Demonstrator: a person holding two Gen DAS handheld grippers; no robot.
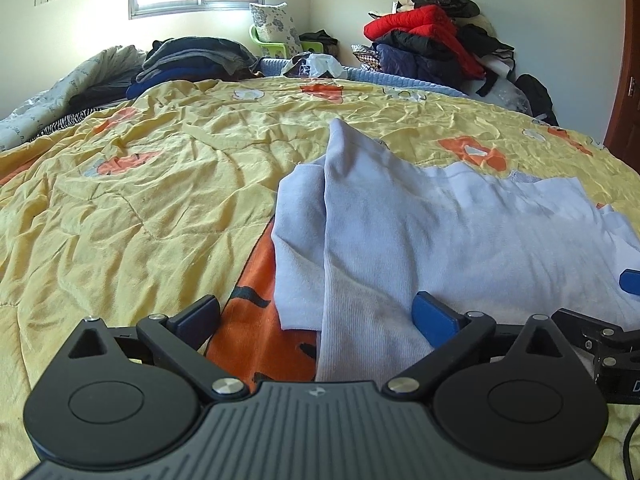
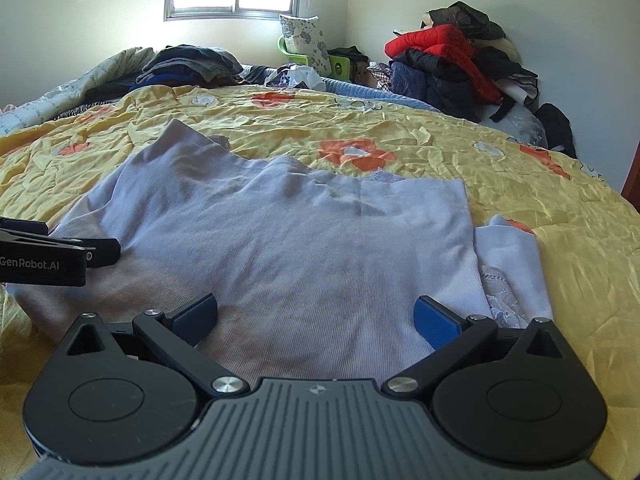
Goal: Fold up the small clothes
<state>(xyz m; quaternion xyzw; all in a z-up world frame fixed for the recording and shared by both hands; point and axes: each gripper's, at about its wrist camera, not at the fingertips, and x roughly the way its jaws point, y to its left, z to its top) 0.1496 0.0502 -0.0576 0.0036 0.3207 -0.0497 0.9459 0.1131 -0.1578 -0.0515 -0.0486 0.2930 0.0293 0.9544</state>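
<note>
A pale lilac garment point(image 1: 420, 232) lies partly folded on the yellow flowered quilt point(image 1: 140, 200), a sleeve or flap laid over its left side. My left gripper point(image 1: 316, 316) is open and empty, low over the garment's near left edge. In the right wrist view the garment point(image 2: 300, 240) spreads flat with a lace-trimmed part at its right side. My right gripper point(image 2: 316, 316) is open and empty over the garment's near edge. The left gripper's body point(image 2: 48, 252) shows at the left, resting beside the cloth. A blue pad of the right gripper point(image 1: 630, 280) shows at the left wrist view's right edge.
The quilt point(image 2: 520, 184) covers a wide bed. At the far side lie a stack of dark folded clothes point(image 1: 192, 60), a heap of red and black jackets point(image 1: 432, 40), a flowered pillow point(image 1: 276, 26) and a plastic bag point(image 1: 320, 65). A wooden door point(image 1: 624, 80) stands at the right.
</note>
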